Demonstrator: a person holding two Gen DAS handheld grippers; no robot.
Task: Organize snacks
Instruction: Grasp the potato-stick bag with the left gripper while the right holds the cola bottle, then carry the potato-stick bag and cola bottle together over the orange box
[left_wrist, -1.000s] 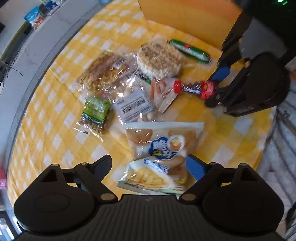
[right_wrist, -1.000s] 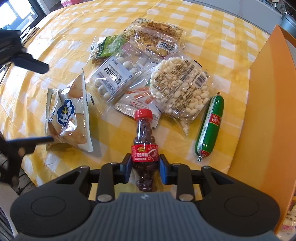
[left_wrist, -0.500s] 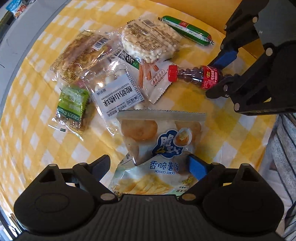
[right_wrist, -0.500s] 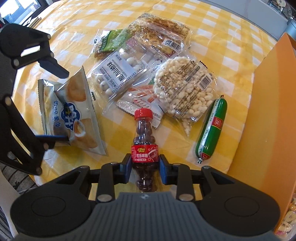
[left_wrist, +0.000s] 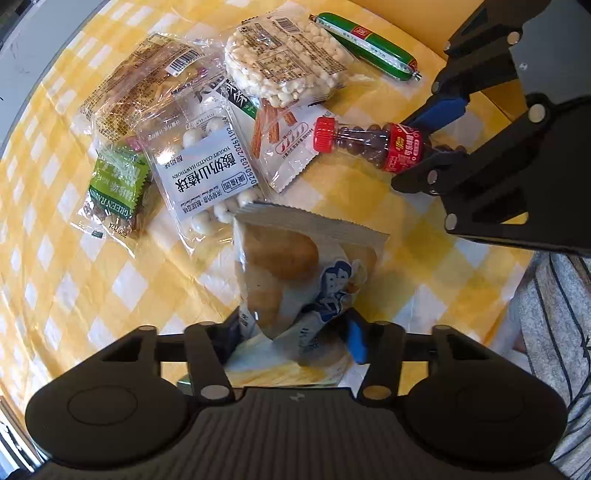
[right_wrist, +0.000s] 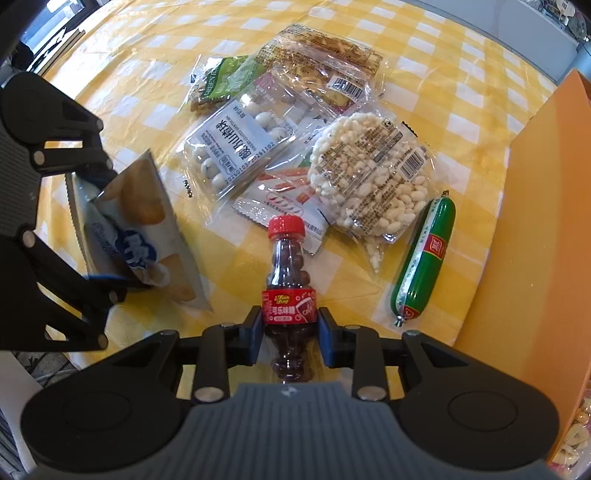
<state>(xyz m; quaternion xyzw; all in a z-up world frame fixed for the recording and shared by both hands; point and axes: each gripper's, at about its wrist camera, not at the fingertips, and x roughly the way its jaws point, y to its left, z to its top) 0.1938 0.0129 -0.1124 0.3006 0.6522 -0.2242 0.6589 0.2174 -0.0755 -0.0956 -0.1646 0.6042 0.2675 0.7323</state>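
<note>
Left tool (left_wrist: 293, 334) had just been closing and was clamped on the potato stick bag (left_wrist: 299, 273), bag crumpled between the pads, its serrated top seal pointing toward the snack pile. Bag sat near the worktop (left_wrist: 55, 258) edge closest to the person; striped sleeve (left_wrist: 554, 314) just past that edge on the right of the left wrist view.

Right tool (right_wrist: 290, 332) gripped narrow on the candy bottle (right_wrist: 290, 280), pads on the red label, red cap toward the pile. Cap lay just beside the white stick-snack sachet (right_wrist: 280, 206); touching or not, could not tell.

Pile, in the right wrist view:
- yogurt hawthorn ball pack (right_wrist: 240, 147) in the middle, overlapping the sachet
- green raisin pack (right_wrist: 221, 79) at its far left corner
- clear noodle-snack pack (right_wrist: 325, 62) farthest out
- round puffed rice cake (right_wrist: 369, 170) on the right, overlapping the sachet edge
- green sausage (right_wrist: 424, 258) lying alone, just beside the rice cake pack, between it and the orange box (right_wrist: 535, 221)

Orange box wall stood at the right side of the worktop, near the sausage.

Open room: broad bare checked cloth left of the pile in the left wrist view, out to the curved worktop edge. A smaller bare patch lay between the bag and the bottle. The gap between the two tools was tight.
</note>
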